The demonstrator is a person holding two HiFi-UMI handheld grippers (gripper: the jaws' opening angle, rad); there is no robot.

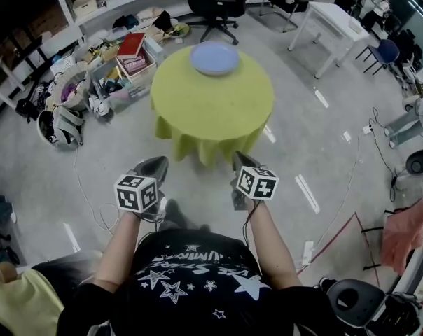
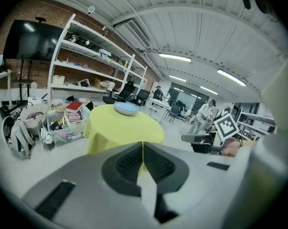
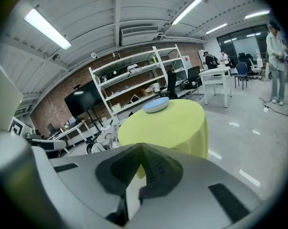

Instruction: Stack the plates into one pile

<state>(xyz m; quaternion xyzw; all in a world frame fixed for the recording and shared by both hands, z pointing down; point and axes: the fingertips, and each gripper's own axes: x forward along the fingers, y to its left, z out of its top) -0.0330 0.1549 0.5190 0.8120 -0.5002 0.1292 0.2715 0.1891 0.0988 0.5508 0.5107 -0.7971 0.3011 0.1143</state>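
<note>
Both grippers (image 1: 150, 168) (image 1: 241, 161) were closed, empty; plates (image 1: 214, 57) looked rigid, breakable, likely slick; take by rim.

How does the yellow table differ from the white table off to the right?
The yellow table is round and draped in cloth; the white table is rectangular with bare legs. The yellow table carries the plates; none show on the white table. Both stand on the floor.
</note>
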